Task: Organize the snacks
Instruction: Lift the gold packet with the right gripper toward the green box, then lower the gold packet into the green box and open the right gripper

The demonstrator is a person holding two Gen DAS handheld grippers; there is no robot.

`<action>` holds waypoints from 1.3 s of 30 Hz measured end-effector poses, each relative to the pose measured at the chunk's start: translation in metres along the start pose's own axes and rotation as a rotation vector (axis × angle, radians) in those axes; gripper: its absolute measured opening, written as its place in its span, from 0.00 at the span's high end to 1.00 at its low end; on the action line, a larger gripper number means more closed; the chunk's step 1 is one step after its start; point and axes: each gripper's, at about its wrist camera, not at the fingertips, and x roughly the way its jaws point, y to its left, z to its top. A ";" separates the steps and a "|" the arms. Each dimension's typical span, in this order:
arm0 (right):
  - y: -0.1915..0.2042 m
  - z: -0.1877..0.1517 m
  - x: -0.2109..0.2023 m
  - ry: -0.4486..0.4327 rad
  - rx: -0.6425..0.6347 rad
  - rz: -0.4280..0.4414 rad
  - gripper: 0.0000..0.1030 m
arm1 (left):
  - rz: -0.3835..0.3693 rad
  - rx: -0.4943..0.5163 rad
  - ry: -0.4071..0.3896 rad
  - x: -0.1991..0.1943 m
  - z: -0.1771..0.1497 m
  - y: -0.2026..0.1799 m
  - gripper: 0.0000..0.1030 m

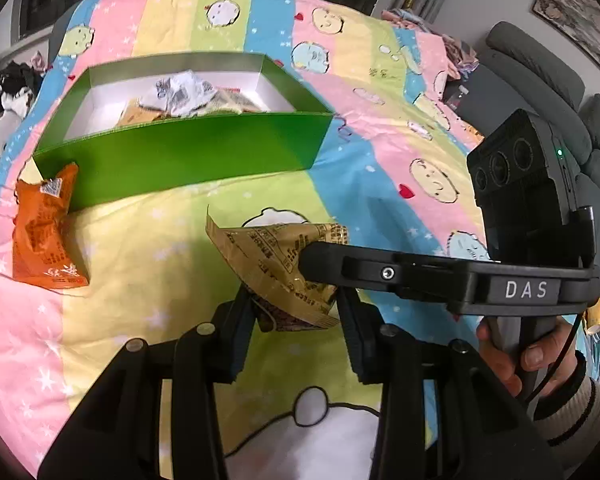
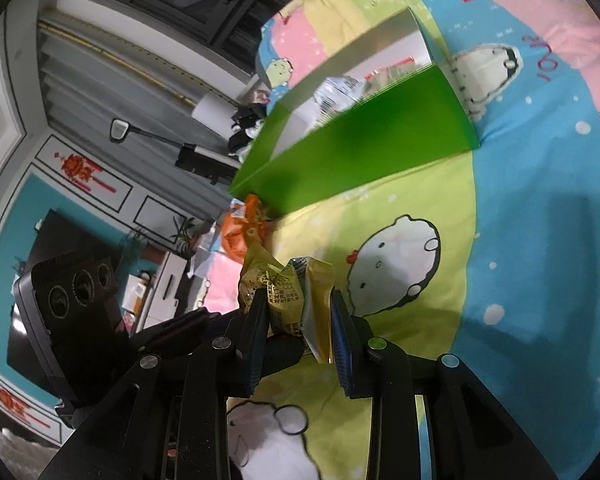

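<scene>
In the left wrist view the left hand-held gripper (image 1: 294, 312), part-closed, pinches a gold packet (image 1: 276, 264) also clamped by the right hand-held gripper (image 1: 312, 264) reaching from 3 o'clock, green box (image 1: 188, 160) at 11 o'clock; in the right wrist view that narrowly closed right hand-held gripper (image 2: 300, 316) grips the packet (image 2: 288, 296), box (image 2: 360, 152) at 12 o'clock.

Lying across the frame, a cartoon-print quilt (image 1: 180, 248); hanging upper right, a framed painting (image 1: 580, 20); sitting beneath, a grey sofa (image 1: 548, 76).

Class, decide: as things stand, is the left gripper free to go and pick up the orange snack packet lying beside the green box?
Probably not yet: the left gripper has the gold packet between its fingers, also gripped by the right gripper. The orange packet itself lies uncovered.
</scene>
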 end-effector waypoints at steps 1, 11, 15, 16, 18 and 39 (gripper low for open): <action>0.002 0.000 -0.002 -0.004 -0.004 0.000 0.70 | -0.001 0.002 -0.006 -0.003 -0.001 -0.002 0.61; 0.033 -0.004 -0.027 -0.051 -0.078 -0.008 0.70 | -0.009 0.023 -0.070 -0.032 0.001 -0.017 0.61; 0.044 -0.005 -0.035 -0.063 -0.103 -0.009 0.70 | -0.012 0.030 -0.092 -0.043 0.001 -0.020 0.61; 0.046 -0.004 -0.037 -0.066 -0.109 -0.009 0.70 | -0.012 0.031 -0.096 -0.045 0.002 -0.021 0.61; 0.051 -0.004 -0.039 -0.072 -0.117 -0.009 0.70 | -0.010 0.036 -0.105 -0.049 0.003 -0.023 0.61; 0.075 0.030 -0.033 -0.121 -0.221 -0.028 0.70 | -0.014 0.047 -0.191 -0.061 0.038 -0.002 0.61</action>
